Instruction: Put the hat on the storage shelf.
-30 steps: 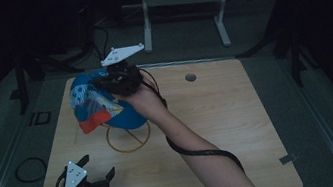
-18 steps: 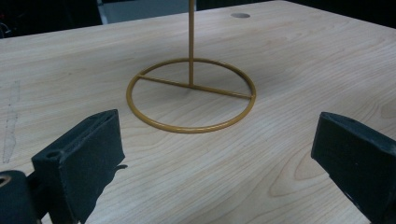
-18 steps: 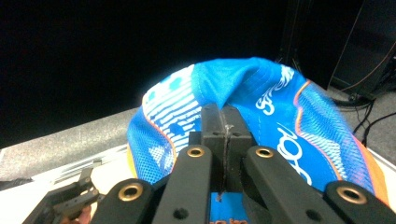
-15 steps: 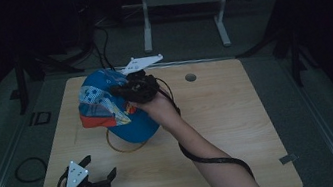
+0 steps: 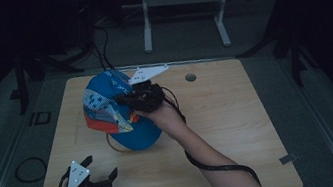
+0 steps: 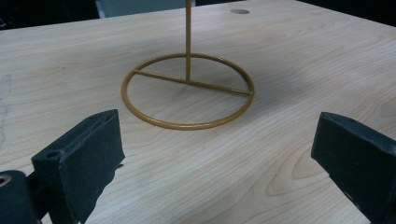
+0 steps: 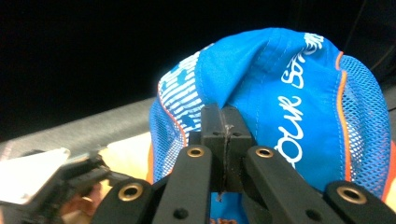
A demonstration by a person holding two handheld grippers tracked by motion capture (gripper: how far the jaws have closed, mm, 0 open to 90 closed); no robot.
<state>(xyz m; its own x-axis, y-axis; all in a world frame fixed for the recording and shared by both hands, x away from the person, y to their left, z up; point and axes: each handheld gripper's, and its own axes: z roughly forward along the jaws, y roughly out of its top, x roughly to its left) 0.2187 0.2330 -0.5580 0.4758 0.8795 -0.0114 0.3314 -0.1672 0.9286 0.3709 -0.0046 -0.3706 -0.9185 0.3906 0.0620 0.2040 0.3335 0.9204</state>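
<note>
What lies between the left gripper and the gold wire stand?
Only bare wooden table lies between the left gripper and the gold wire stand, in the left gripper view.

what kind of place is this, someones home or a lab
Most likely a lab or recording workspace, not a home: a bare wooden table in a dark room, cables trailing on the grey floor, and a metal equipment stand behind the table.

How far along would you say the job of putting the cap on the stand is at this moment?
Done: the right hand-held gripper is shut on the blue cap and holds it above the gold stand. In hand: carrying it. Left: seating the cap on the stand and letting go; the left hand-held gripper rests open nearby.
</note>
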